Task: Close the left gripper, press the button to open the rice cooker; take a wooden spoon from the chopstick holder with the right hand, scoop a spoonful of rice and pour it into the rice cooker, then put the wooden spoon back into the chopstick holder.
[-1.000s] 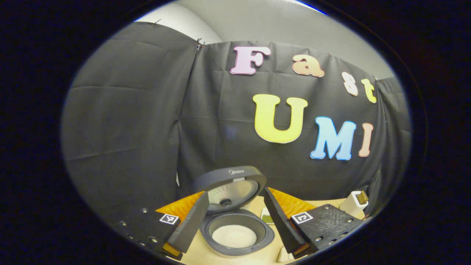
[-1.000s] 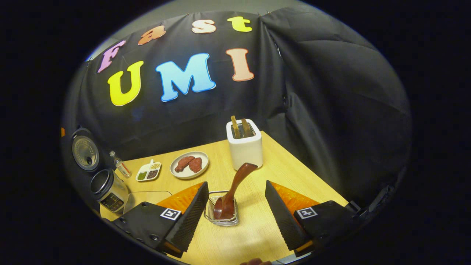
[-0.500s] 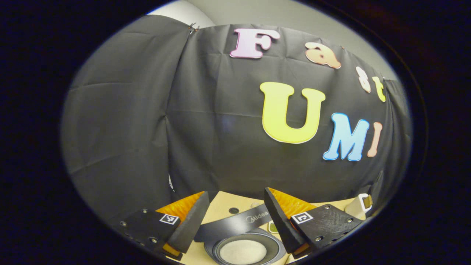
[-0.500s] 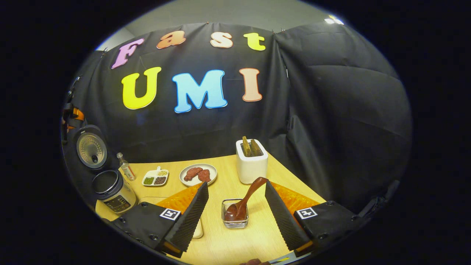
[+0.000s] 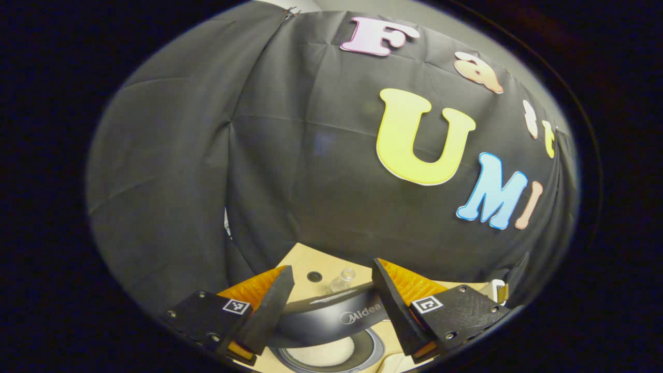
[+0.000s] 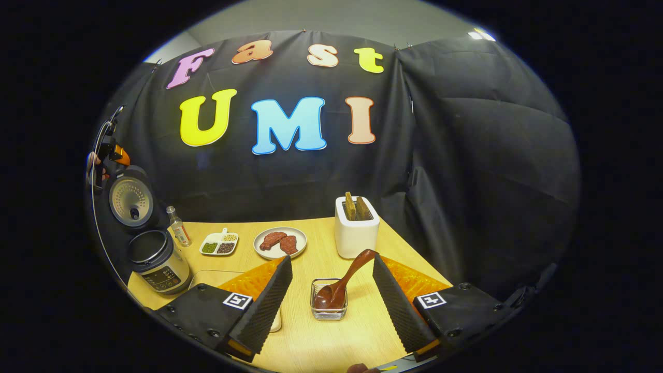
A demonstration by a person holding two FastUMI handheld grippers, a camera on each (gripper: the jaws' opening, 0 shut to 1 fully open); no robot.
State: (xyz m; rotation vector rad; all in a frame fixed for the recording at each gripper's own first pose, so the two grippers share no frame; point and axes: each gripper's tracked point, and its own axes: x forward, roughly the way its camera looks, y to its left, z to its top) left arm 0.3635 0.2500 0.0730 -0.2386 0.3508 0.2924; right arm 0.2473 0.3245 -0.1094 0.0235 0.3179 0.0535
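Note:
The rice cooker (image 6: pixel 158 261) stands at the table's left end with its lid (image 6: pixel 129 198) raised. In the left gripper view, the lid's dark edge (image 5: pixel 331 317) crosses just above the pot of white rice (image 5: pixel 323 355). My left gripper (image 5: pixel 331 269) hangs open over the cooker, touching nothing; the right gripper view shows this left gripper (image 6: pixel 106 151) above the lid. The wooden spoon (image 6: pixel 339 285) leans bowl-down in the clear chopstick holder (image 6: pixel 328 306). My right gripper (image 6: pixel 331 259) is open, its fingers on either side of the holder but nearer the camera, apart from the spoon.
A white toaster (image 6: pixel 356 232) with two slices stands behind the holder. A plate of meat (image 6: pixel 279 242), a divided dish (image 6: pixel 219 243) and a small bottle (image 6: pixel 177 228) line the back. A pale tray (image 6: pixel 210 277) lies behind my right gripper's left finger.
The left gripper has lifted and tilted up, so the cooker slid down to that view's bottom. The right gripper drew back from the spoon holder, and the spoon stays in it.

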